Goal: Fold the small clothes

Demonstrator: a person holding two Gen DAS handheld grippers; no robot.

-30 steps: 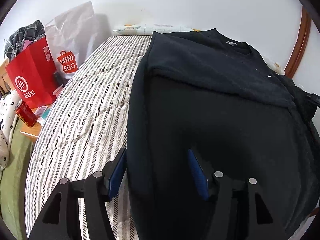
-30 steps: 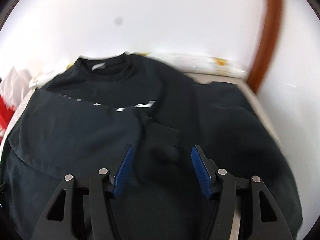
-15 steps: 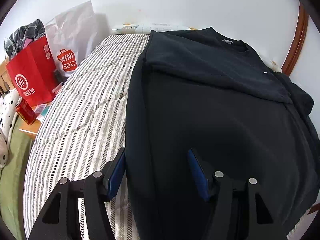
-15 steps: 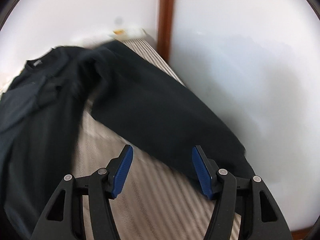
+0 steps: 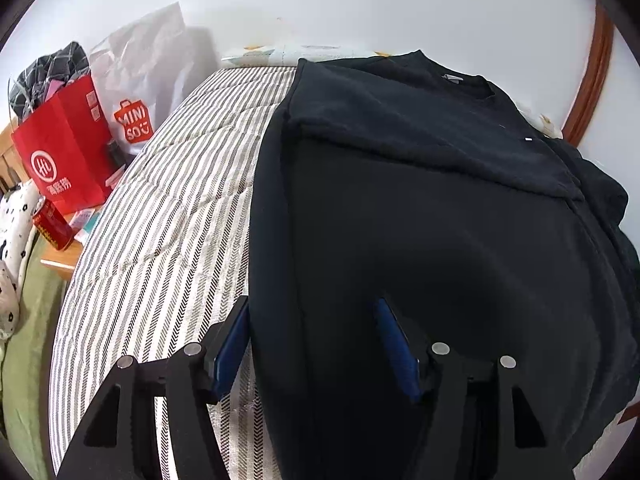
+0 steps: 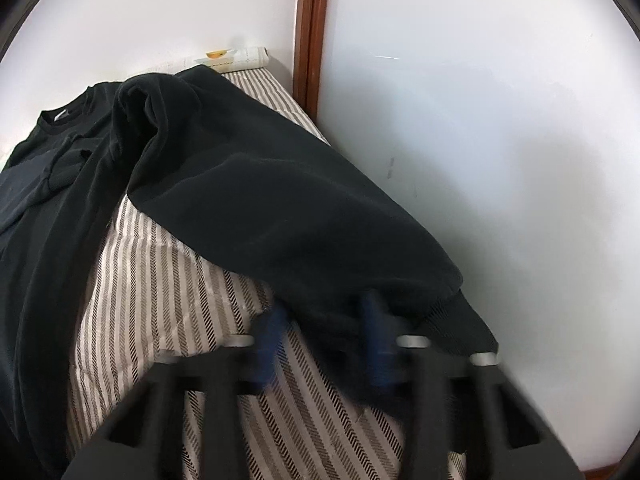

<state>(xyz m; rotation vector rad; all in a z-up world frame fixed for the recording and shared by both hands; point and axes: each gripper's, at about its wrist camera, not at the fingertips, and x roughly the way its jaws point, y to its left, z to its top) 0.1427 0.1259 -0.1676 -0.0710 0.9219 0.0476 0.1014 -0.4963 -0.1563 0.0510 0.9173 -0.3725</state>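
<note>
A black sweatshirt lies on a striped mattress, collar toward the far wall, its left sleeve folded across the chest. My left gripper is open and hovers over the sweatshirt's lower left edge. In the right wrist view the sweatshirt's right sleeve stretches along the mattress beside the wall. My right gripper is open, blurred by motion, with its fingers on either side of the sleeve's cuff end.
A red paper bag and a white Miniso bag stand left of the bed, with a red can on a small wooden table. A white wall runs close along the bed's right side, with a brown door frame.
My right gripper swung right from over the sweatshirt's body to the outstretched right sleeve, then moved down to its cuff. The left gripper has barely moved.
</note>
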